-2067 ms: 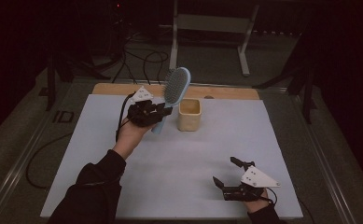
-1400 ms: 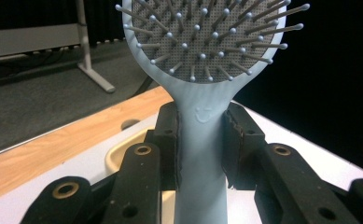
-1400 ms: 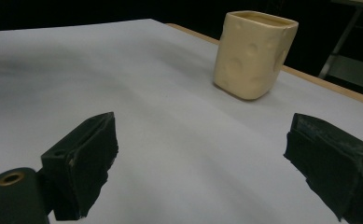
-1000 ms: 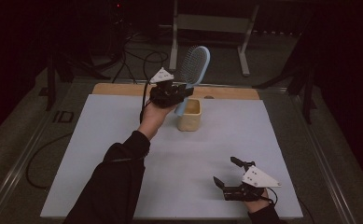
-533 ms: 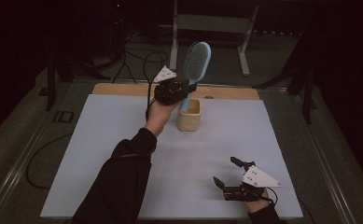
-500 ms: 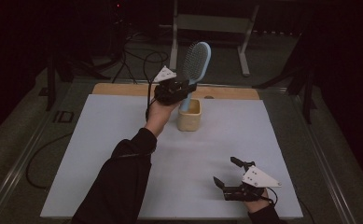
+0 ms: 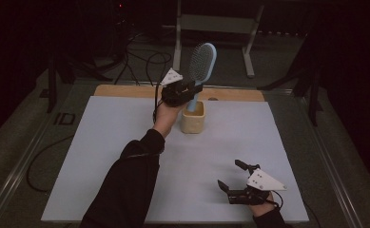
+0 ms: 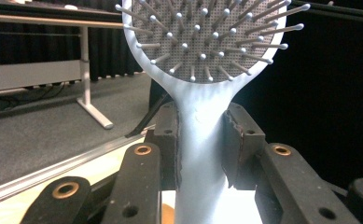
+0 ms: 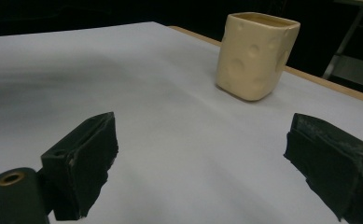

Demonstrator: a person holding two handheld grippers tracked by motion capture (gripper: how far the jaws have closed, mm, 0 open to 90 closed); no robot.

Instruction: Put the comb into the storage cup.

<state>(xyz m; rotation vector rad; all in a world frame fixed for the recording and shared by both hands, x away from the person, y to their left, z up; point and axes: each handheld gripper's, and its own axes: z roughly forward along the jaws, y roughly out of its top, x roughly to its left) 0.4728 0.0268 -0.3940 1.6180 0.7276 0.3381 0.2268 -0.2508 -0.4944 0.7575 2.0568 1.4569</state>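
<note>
The left tool (image 7: 188,90) grasps the blue hairbrush (image 7: 201,64) by its handle, upright above the cream cup (image 7: 193,117). The right tool (image 7: 235,176) rests released on the white surface (image 7: 102,142).

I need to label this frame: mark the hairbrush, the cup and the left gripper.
hairbrush (image 7: 202,61), high view, on the bristle head.
cup (image 9: 256,53), right gripper view, on its dimpled side wall.
left gripper (image 8: 201,140), left gripper view, midway between its fingertips, which clamp the brush handle.

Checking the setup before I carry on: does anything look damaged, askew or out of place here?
The black pads of the left gripper are chipped and ragged where they clamp the blue hairbrush handle. The cream cup stands upright, and nothing is spilled.
</note>
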